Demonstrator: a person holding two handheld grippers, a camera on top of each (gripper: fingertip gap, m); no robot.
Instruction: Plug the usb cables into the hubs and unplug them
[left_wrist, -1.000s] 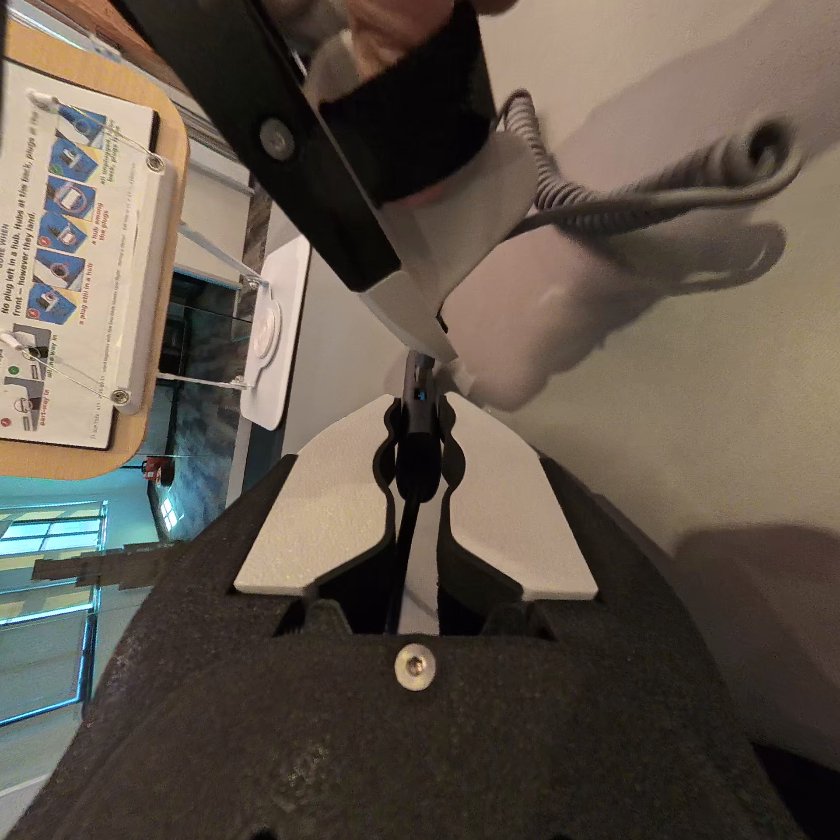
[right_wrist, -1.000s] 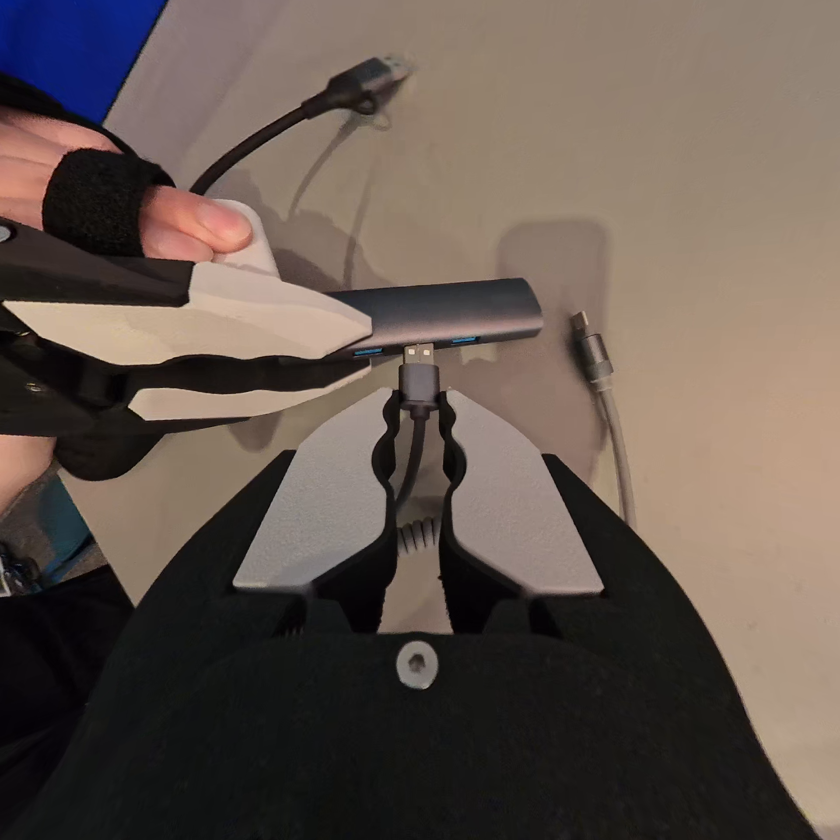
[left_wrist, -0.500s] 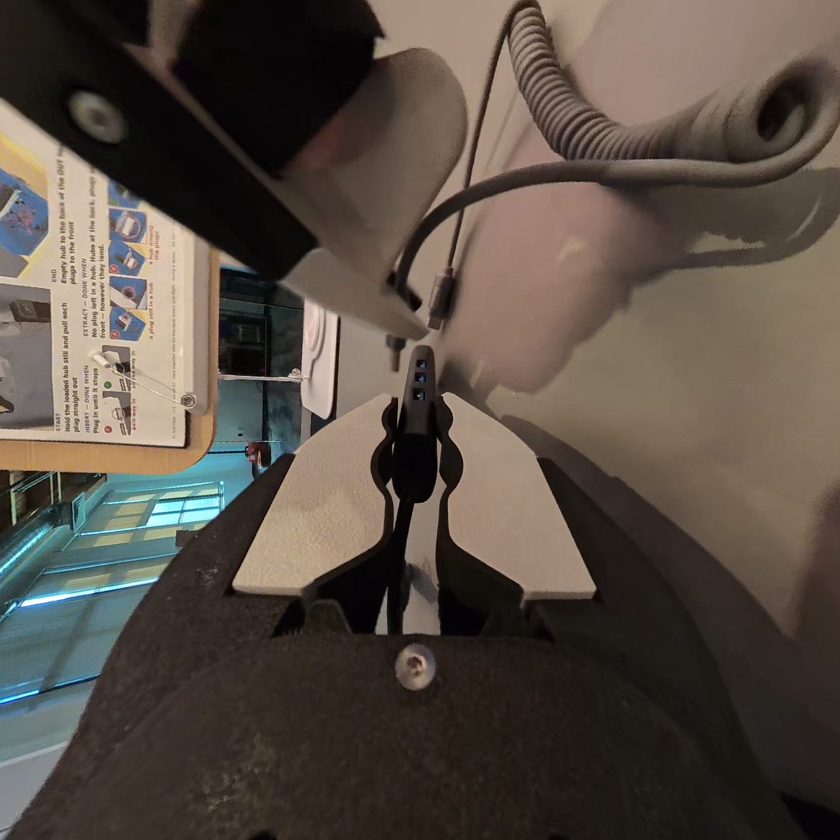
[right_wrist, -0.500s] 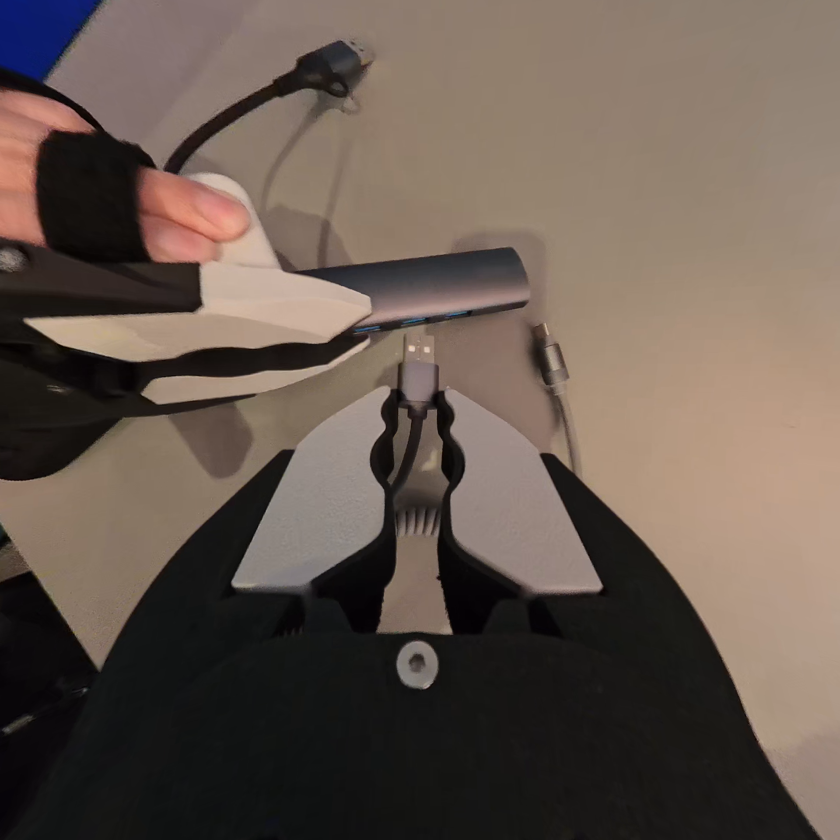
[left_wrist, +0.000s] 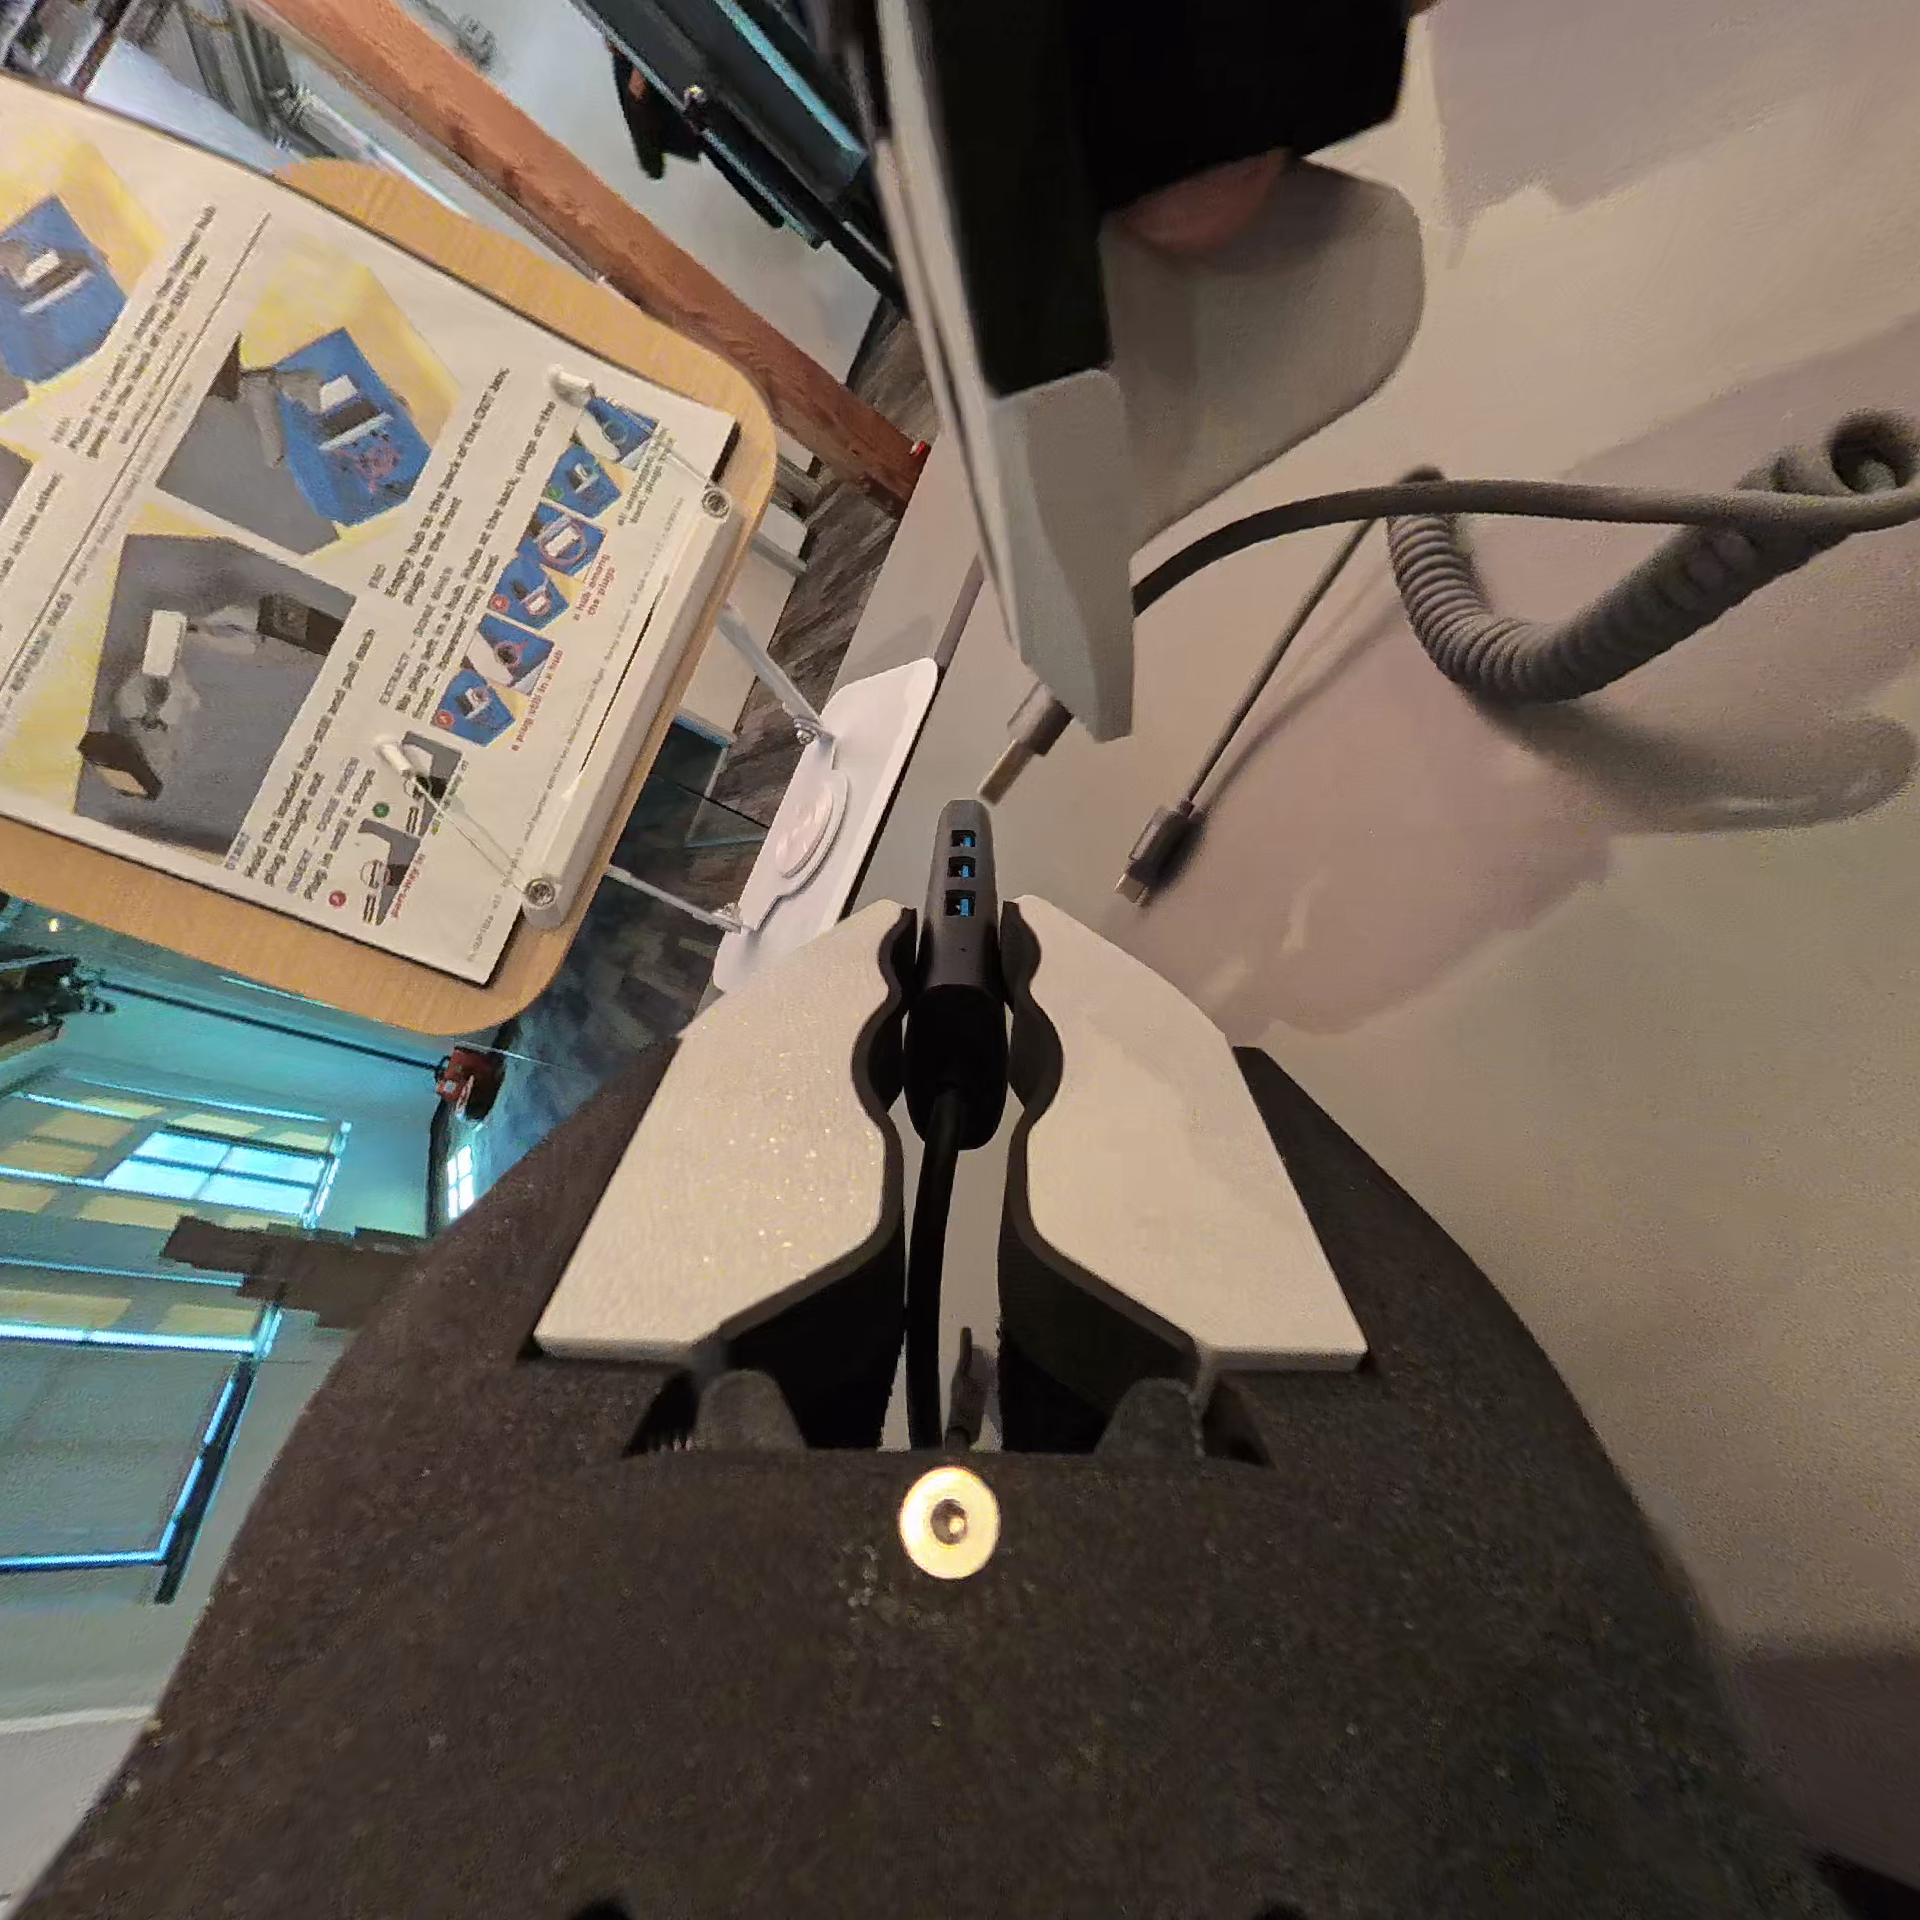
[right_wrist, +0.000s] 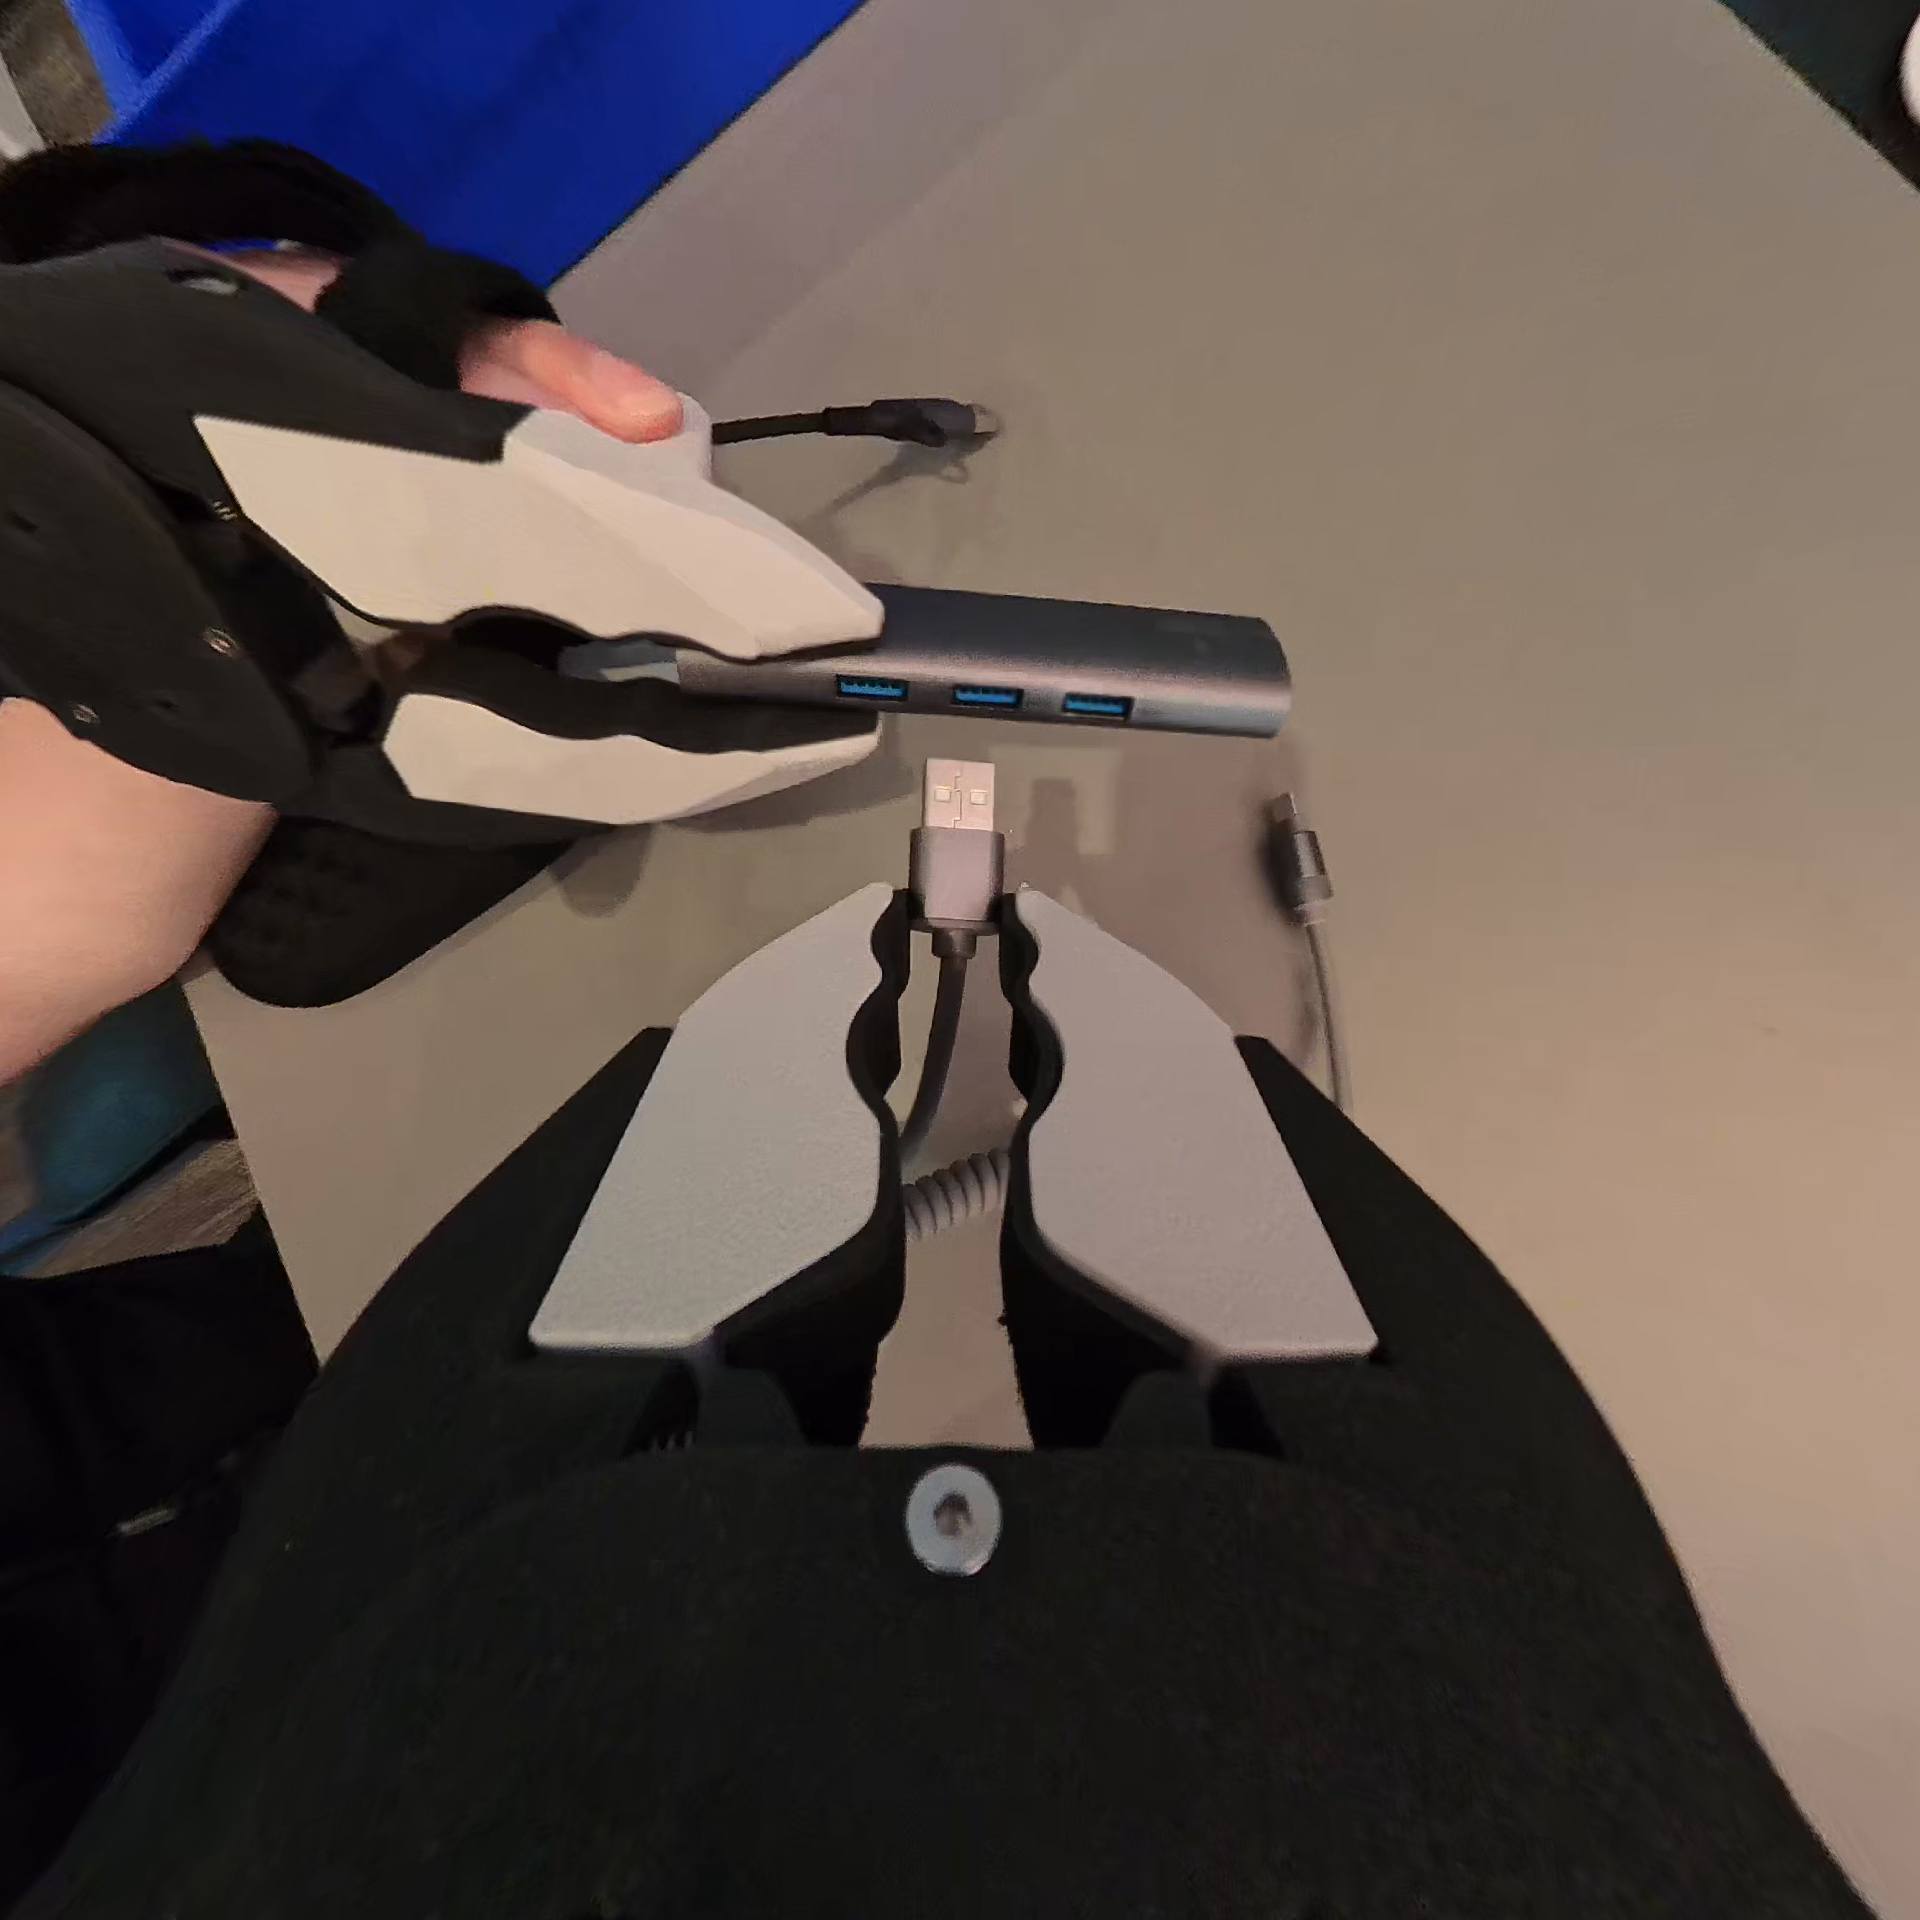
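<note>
A dark grey USB hub (right_wrist: 1081, 665) with three blue ports is held off the grey table by my left gripper (left_wrist: 958, 914), which is shut on the hub's cable end (left_wrist: 961, 935). My right gripper (right_wrist: 954, 904) is shut on the grey USB-A plug (right_wrist: 958, 831) of a coiled cable. The plug points at the hub's ports and stands a short gap clear of them. In the left wrist view the plug (left_wrist: 1023, 743) shows under the right gripper's fingers (left_wrist: 1081, 582), above the hub. All three ports look empty.
The coiled cable's other plug (right_wrist: 1299, 857) lies on the table (right_wrist: 1558, 520) right of the hub. The hub's own black cable end (right_wrist: 904, 421) lies farther back. A blue bin (right_wrist: 499, 104) stands at the far left. An instruction sheet on a stand (left_wrist: 364, 582) stands beyond the table.
The USB-A plug was at the hub's middle port one second ago; it has since drawn back and now stands clear of the ports. Both grippers have lifted and tilted.
</note>
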